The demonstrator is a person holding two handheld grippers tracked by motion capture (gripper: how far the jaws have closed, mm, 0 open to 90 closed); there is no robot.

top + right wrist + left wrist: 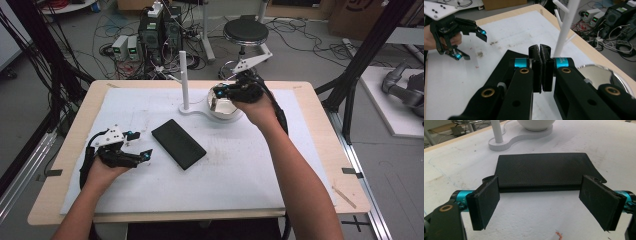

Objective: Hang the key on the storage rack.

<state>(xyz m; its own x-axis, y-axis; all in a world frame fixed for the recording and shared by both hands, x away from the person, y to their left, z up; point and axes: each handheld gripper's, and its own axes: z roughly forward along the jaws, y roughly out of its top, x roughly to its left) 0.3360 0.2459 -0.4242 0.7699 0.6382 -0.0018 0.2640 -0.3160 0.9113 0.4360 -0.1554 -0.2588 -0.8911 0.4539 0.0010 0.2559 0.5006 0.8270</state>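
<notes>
Black leather case (pixel 178 143) lies at two o'clock from the wide-open left gripper (pixel 139 146), long edge facing its jaws; right gripper (pixel 220 93), closed empty, hovers over bowl (pixel 223 108).

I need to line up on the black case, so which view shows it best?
The left gripper view: the black case lies flat just beyond the open left gripper, with its near edge sharp. The high view shows the whole case, small and slanted on the mat. In the right gripper view, the shut right gripper hides most of it.
</notes>
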